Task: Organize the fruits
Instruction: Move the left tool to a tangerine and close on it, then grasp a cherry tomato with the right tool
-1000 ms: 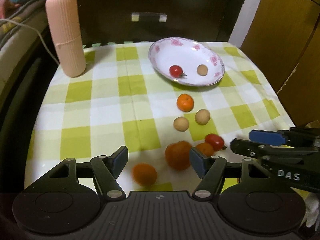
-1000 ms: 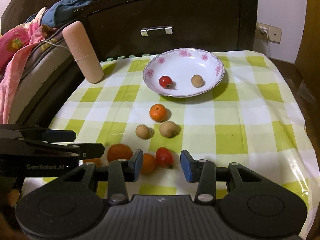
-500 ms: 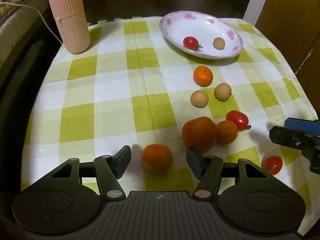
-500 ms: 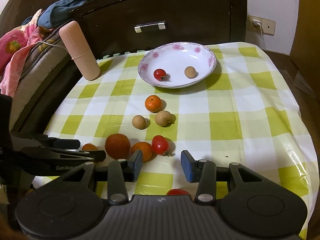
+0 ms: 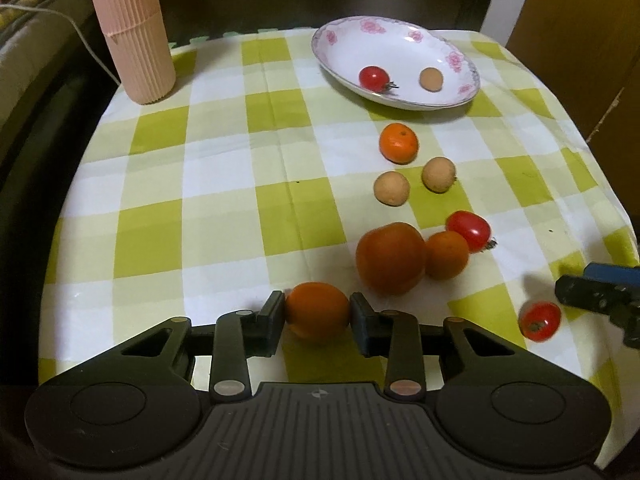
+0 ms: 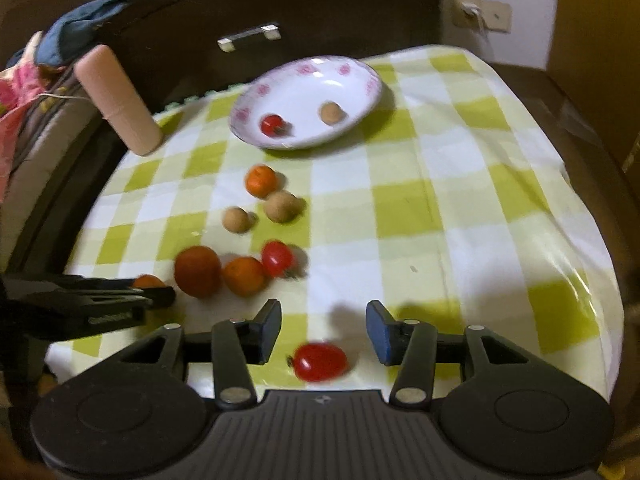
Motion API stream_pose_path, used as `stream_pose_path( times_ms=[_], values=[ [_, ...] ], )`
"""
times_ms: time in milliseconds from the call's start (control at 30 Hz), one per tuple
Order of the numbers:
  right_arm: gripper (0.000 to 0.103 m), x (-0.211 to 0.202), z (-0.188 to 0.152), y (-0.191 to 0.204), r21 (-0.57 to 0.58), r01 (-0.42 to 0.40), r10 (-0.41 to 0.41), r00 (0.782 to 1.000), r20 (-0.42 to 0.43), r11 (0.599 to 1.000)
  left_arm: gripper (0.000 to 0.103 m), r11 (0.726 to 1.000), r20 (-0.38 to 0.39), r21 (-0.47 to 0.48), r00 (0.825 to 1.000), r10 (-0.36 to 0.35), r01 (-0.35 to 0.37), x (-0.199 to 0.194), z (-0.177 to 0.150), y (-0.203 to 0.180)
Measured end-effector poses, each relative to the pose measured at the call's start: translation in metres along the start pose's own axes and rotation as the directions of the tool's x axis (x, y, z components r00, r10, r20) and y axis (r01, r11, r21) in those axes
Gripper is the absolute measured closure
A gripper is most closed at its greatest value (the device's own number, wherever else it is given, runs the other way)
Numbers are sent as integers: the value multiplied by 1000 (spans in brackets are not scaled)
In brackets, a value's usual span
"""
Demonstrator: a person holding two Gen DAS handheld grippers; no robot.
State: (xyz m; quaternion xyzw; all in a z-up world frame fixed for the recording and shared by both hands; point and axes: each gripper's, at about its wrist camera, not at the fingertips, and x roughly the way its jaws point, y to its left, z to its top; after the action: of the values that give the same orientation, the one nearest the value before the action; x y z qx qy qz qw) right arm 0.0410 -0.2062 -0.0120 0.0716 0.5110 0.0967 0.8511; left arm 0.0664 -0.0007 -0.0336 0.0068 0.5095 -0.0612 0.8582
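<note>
Our left gripper (image 5: 318, 314) clamps an orange (image 5: 318, 310) well in front of the plate (image 5: 456, 98); our right gripper (image 6: 323, 326) hangs spread above a cherry tomato (image 6: 320, 361), nearer still.

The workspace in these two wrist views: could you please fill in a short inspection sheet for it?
Surface: checked tablecloth, green and white.
Job's things: plate holds one cherry tomato and one brown fruit; more fruit loose on the cloth.
Clutter: pink ribbed cylinder, upright.
Grippers: left hand-held gripper shut on an orange; right hand-held gripper open beside a loose tomato.
Cables: white cable behind the cylinder.
Surroundings: dark drawer front, bedding.
</note>
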Motion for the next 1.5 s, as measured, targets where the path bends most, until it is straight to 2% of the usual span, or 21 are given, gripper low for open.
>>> stream_pose_path(
  times_ms=[333,800,1200,1267,1300,1500],
  values=[
    [58,4,-24,8,-28,-3,1,998,-65,1000,60,997,-3,28,998,-68,68,-17,-16,-9],
    [58,16,-32,6,-40,1,-5,993,-121,999,60,995,-38,77,997,-62,65,-7,-25,-19],
    [58,24,-30,12,-91,22,-28,998,-63,996,60,990,-40,107,995,-88,92,-6,-27,-26],
    [61,24,-30,15,-108,21,-27,998,-60,994,60,989,-43,112,995,-88,93,-6,-27,-27],
    [66,24,-30,17,-119,25,-32,998,-57,993,60,989,-45,113,995,-87,92,-5,-28,-27],
    [67,25,-32,20,-150,34,-42,998,-51,988,58,991,-49,106,996,-80,85,-3,-27,-25]
  ],
)
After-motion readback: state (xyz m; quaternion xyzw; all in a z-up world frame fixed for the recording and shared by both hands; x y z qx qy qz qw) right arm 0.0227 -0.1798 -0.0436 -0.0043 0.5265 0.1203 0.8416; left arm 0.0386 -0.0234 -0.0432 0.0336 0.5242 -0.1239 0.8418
